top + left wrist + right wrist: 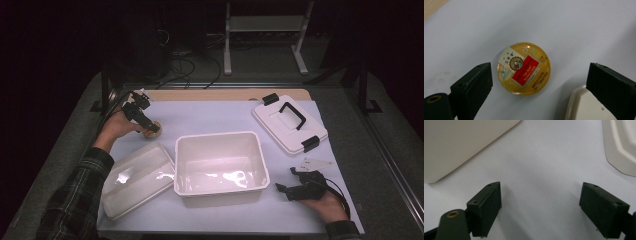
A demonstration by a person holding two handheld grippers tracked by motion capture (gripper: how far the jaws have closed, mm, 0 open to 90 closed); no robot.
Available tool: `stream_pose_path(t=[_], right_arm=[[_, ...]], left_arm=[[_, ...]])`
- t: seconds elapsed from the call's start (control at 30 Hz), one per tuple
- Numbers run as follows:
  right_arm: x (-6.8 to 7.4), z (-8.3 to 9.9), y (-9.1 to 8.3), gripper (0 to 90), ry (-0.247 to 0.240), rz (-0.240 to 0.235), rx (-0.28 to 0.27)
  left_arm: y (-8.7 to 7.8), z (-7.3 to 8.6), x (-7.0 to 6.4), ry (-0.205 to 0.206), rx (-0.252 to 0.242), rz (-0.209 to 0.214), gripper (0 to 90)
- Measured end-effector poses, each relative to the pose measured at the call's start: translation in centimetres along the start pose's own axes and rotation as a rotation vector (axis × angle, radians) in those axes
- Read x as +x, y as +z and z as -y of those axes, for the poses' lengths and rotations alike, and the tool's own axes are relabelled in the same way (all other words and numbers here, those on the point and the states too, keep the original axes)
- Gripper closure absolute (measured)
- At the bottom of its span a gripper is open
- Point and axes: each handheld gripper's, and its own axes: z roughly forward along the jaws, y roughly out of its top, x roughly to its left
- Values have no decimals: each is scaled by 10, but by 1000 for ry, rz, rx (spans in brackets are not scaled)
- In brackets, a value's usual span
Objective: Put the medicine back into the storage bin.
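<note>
The left claw hangs over a small round candy tin with a yellow lid and a red label. Its two black jaws are spread wide, one on each side of the tin, and they do not touch it. The tin lies flat on the pale surface, near the back left, just past the see-through lid.

The job looks like picking up the tin, likely to put it in the big white bin in the middle. To do it well, the claw should come straight down so the tin sits right in the middle of the gap. Now the tin is a bit closer to one jaw, so a small slide to that side would help. The tin is low and flat, so the jaws need to go down almost to the surface before they squeeze. One jaw is over the edge of the see-through lid and must not bump it.

The right claw rests near the front right, beside the bin, its jaws spread with nothing between them.

Count: one tin, one bin, one see-through lid, one white lid with black handle, two claws.
</note>
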Motion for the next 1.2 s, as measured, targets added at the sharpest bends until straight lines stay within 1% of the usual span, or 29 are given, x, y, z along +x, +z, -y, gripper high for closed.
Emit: stream_pose_path(t=[0.1,0.17,0.27,0.37,0.4,0.43,0.53,0.73,0.83,0.87,0.9,0.93,1.0,1.2], right_arm=[[0,0,0,171,3,-1,0],[0,0,0,171,4,-2,0],[-1,0,0,171,5,-4,-1],[-1,0,0,171,5,-4,-1],[-1,0,0,171,5,-4,-1],[-1,0,0,171,5,-4,-1],[-1,0,0,172,6,-5,-1],[-1,0,0,171,6,-5,-2],[-1,0,0,171,6,-5,-1],[-1,0,0,171,6,-6,-1],[-1,0,0,171,6,-5,-1],[-1,0,0,171,6,-5,-1],[-1,0,0,171,7,-5,-1],[-1,0,0,171,6,-5,-2]], left_arm=[[9,-1,5,-12,7,-2,61],[15,-1,8,-20,15,-17,60],[26,0,14,-38,33,-26,60],[30,1,15,-37,44,-21,60],[35,1,15,-44,56,-21,60],[35,1,15,-44,56,-21,60],[41,1,16,-46,85,-28,61],[47,0,16,-55,82,-19,62],[51,0,16,-51,96,-15,65],[53,0,16,-51,101,-20,65],[54,0,16,-46,105,-20,101],[54,1,16,-48,102,-13,101],[55,2,17,-57,102,0,145],[56,2,17,-49,104,6,190]])
